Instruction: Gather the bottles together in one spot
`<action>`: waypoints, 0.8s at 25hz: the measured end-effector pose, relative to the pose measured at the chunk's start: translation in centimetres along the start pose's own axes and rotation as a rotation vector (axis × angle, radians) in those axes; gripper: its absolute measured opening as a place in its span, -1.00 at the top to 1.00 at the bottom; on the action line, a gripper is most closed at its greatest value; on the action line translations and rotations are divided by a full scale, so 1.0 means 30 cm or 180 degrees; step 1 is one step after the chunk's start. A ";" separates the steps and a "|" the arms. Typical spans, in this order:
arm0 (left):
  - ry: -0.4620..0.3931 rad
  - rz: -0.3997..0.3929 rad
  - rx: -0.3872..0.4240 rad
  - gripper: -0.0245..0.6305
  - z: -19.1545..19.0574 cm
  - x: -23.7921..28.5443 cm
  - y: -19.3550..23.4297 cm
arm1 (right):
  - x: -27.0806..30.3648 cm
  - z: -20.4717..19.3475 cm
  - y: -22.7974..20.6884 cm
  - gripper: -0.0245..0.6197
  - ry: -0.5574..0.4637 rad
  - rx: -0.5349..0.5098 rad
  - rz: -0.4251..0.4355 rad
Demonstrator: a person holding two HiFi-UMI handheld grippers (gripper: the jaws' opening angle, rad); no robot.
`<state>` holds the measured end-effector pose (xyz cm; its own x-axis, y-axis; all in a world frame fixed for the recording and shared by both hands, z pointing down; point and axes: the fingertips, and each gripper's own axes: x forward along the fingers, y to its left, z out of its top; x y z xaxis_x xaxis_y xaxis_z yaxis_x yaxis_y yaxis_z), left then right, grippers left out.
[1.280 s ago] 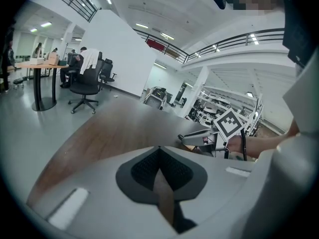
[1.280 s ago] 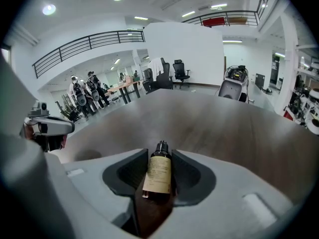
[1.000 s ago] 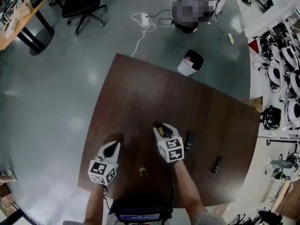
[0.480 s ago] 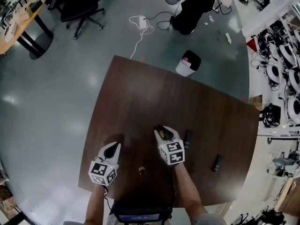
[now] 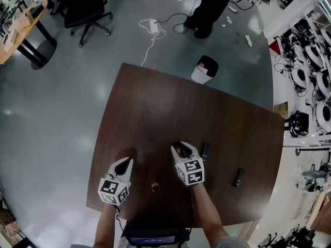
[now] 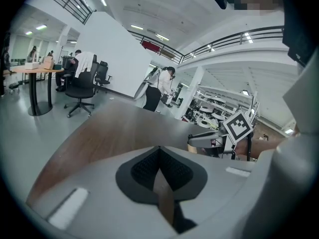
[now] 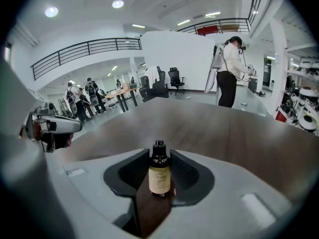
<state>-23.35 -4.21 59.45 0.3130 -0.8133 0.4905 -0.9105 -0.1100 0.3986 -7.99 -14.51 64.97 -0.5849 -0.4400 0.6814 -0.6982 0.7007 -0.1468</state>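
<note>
A small dark bottle [image 7: 159,178] with a pale label stands upright between the pads of my right gripper [image 7: 159,156], which is shut on it. In the head view that gripper [image 5: 181,150] is over the brown table [image 5: 155,107], near its front middle. Two dark bottles lie flat to the right, one [image 5: 205,150] right beside the gripper, the other [image 5: 238,177] further right. A small bottle [image 5: 154,187] stands between my two hands near the front edge. My left gripper [image 5: 123,164] is shut and empty, its tips [image 6: 159,151] meeting over the wood.
A white bin [image 5: 202,68] stands on the floor past the table's far edge. Beyond it are a standing person [image 5: 207,4], a floor cable [image 5: 152,27] and an office chair [image 5: 85,4]. Racks of gear [image 5: 310,76] line the right side.
My right gripper has drawn back slightly toward the near edge with the bottle in it, level with the nearer lying bottle. The left gripper has stayed put.
</note>
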 end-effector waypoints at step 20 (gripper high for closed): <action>-0.0043 -0.0039 0.0100 0.92 -0.004 -0.041 -0.058 | -0.076 -0.067 0.010 0.52 -0.0003 -0.0052 -0.0086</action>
<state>-22.12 -2.96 58.25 0.3207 -0.8194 0.4752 -0.9147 -0.1378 0.3798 -6.04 -12.16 64.81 -0.5662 -0.4594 0.6844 -0.7069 0.6976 -0.1166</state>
